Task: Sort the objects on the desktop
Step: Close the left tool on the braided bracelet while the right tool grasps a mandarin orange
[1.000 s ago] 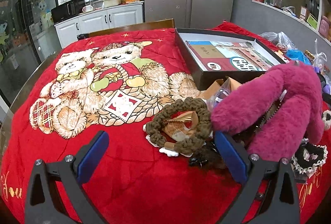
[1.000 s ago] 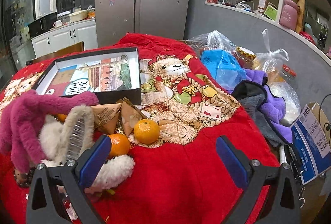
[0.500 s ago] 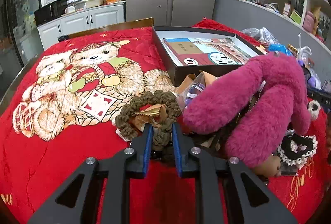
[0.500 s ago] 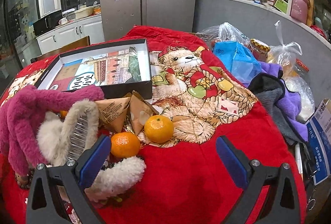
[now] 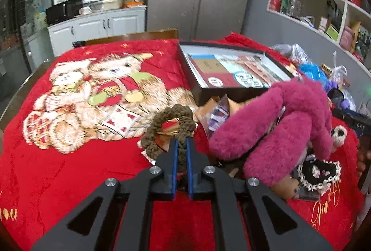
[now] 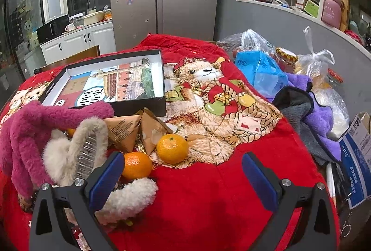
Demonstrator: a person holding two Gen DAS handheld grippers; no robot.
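Your left gripper (image 5: 182,144), low in the centre of the left wrist view, has its blue-padded fingers pinched together on the near edge of the brown scrunchie (image 5: 170,128) — a nubbly, knitted ring of olive-brown yarn that sits just above the fingertips, with a shiny gold foil wrapper showing through its hole. The scrunchie lies on the plush red blanket (image 5: 76,172), whose quilted pile carries a woven pair of teddy bears at centre left. To the right of your grip sprawls the magenta plush toy (image 5: 289,121), long-limbed and shaggy, and a black crocheted piece with white lace trim (image 5: 318,173) rests at lower right. Above them, right of centre, is the shallow black cardboard box (image 5: 231,70), rectangular, with a printed picture lining its floor. In the right wrist view your right gripper (image 6: 183,172) stands with its jaws wide apart, holding nothing, over bare red blanket at lower centre. Just beyond its left finger sit two glossy, round oranges (image 6: 172,148) — the smaller one touching the pad's tip as seen here — beside folded brown paper packets (image 6: 129,132) shaped like pyramids and a fluffy beige hair claw (image 6: 74,153) with clear plastic teeth.
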